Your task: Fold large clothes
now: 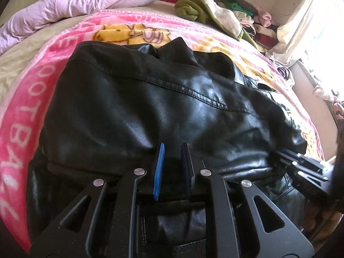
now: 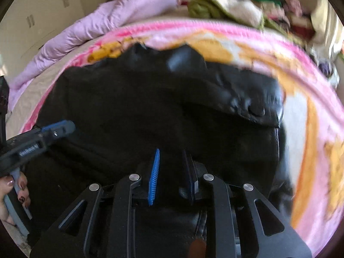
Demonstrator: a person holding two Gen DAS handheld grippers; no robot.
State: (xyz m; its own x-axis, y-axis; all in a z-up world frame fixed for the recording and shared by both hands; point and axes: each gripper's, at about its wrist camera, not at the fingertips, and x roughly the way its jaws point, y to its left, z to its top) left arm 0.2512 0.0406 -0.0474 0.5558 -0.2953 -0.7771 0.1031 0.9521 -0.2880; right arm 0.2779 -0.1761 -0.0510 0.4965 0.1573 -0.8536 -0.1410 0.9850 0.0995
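Both tongs hang low over a black leather jacket [image 1: 137, 107] spread mid-frame on a pink blanket [image 1: 23, 111]. Left tongs [image 1: 173, 167] are pinched narrow on a fold of its near edge; right tongs [image 2: 172, 172] also stand narrow, though blur hides whether leather sits between them. Leather looks heavy, slick and fairly stiff, so the stitched seams and hem are probably the surest holds. Bare blanket at lower left and right leaves room; a lilac quilt [image 1: 75, 6] and clothes pile [image 1: 225, 15] crowd the top.
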